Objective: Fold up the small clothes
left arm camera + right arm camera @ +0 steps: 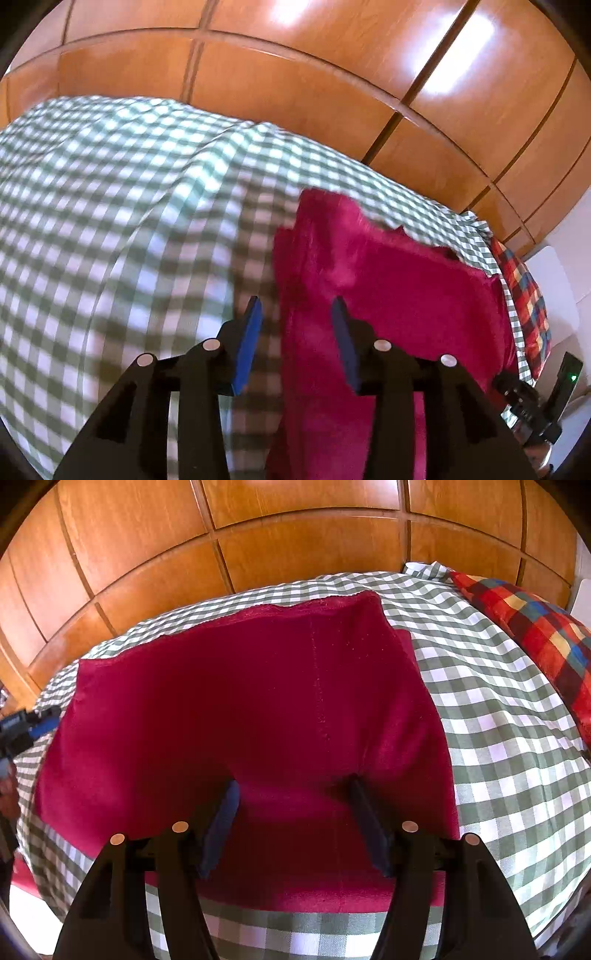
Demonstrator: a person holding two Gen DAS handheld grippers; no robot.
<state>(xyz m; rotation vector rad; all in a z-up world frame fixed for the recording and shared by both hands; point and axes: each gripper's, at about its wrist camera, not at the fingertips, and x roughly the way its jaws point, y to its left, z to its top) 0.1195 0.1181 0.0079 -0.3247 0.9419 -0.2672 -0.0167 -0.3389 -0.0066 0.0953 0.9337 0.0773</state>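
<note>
red garment (388, 295), near edge under left tool (297, 314)

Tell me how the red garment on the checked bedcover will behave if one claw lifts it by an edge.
The red garment will probably flop and hang, since it lies limp with a folded layer showing at its right side. Its fuzzy surface suggests the pads will grip rather than slip. It looks light, so it may drag across the checked bedcover instead of staying put.

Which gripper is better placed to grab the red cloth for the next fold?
Right, probably. The right gripper hangs open squarely over the red cloth. The left gripper is open too, but straddles the cloth's edge, half over the checked sheet.
</note>
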